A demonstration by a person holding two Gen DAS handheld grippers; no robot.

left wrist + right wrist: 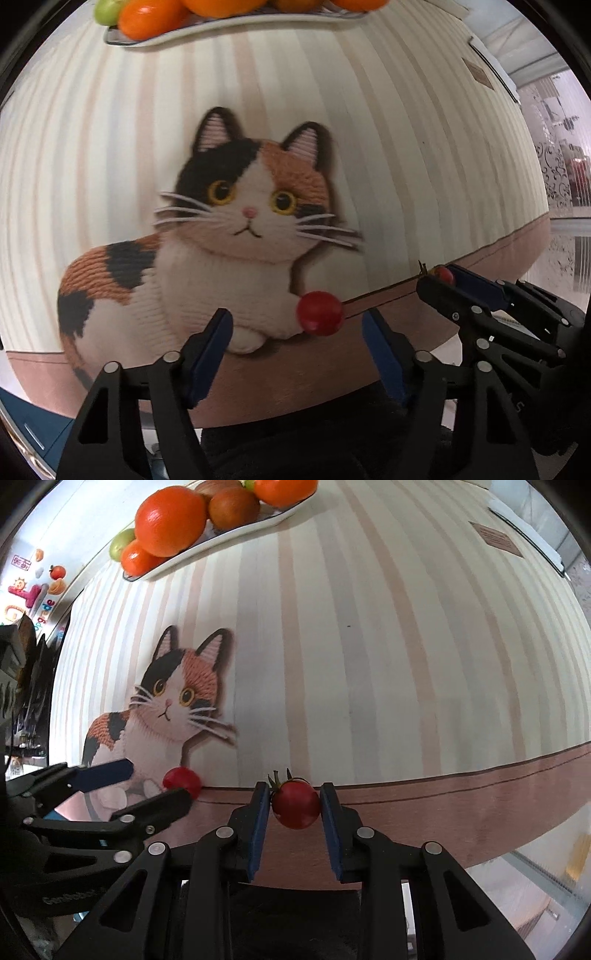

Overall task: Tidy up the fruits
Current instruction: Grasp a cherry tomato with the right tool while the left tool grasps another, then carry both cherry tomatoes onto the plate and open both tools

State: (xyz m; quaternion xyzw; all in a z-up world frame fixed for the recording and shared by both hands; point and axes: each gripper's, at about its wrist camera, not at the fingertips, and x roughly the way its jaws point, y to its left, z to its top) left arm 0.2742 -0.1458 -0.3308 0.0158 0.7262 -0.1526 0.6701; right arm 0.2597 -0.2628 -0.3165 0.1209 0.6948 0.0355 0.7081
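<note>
A stemless red cherry tomato (319, 313) lies on the tablecloth by the cat's paw, between the tips of my open left gripper (297, 326), nearer the right finger. It also shows in the right wrist view (183, 781). My right gripper (294, 802) is shut on a second cherry tomato (295, 804) with a green stem, near the table's front edge; it also shows in the left wrist view (443, 274). A white plate (221, 539) at the far side holds oranges (170, 520), a brownish fruit (233, 508) and a green fruit (122, 543).
A striped tablecloth with a calico cat picture (236, 229) covers the table; its pink border (443, 797) runs along the front edge. A brown label (496, 538) and a white object (528, 535) lie at the far right. The left gripper (147, 782) is close to my right one.
</note>
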